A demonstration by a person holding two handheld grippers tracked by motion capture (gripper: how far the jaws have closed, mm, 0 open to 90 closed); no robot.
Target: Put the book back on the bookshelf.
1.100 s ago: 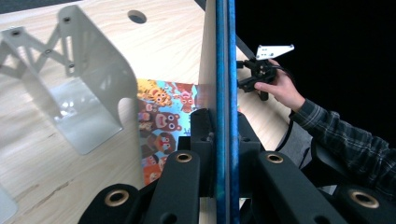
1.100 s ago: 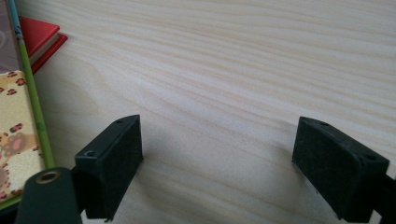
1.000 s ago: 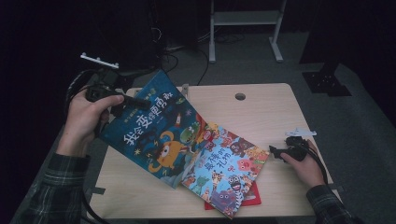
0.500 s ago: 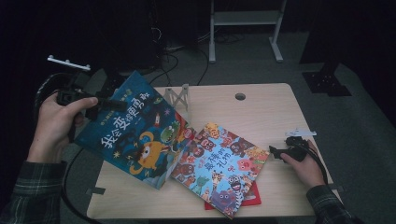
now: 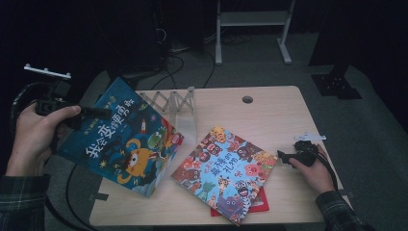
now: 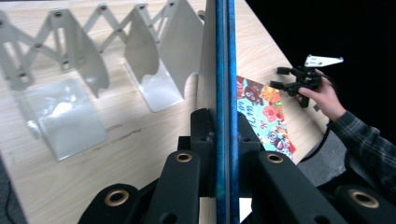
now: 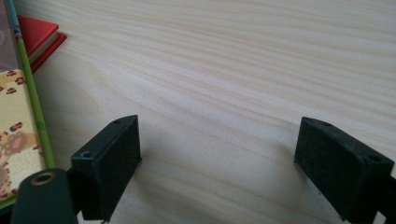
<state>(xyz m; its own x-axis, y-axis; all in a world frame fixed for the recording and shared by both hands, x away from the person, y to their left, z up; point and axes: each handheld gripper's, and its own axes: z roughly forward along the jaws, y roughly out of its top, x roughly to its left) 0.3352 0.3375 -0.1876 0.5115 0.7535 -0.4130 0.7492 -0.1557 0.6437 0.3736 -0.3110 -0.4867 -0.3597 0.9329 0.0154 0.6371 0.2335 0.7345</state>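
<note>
Two books are showing in the high view: my left tongs point(image 5: 98, 113) at left are gripping the blue book point(image 5: 122, 139), tilted over the counter point(image 5: 269, 103) edge; a colourful book point(image 5: 226, 171) is lying at centre. In the left gripper view, I am clamping the blue book's point(image 6: 224, 93) edge beside a white rack point(image 6: 93, 70). In the right gripper view, my right tongs point(image 7: 217, 163) are gaping wide over bare counter.

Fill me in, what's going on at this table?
A person's left tongs are shut on the edge of a dark blue picture book, holding it tilted over the left edge of the light wooden table, by a white accordion book rack. The right tongs rest open on the table near a colourful animal-cover book lying on a red book.
</note>
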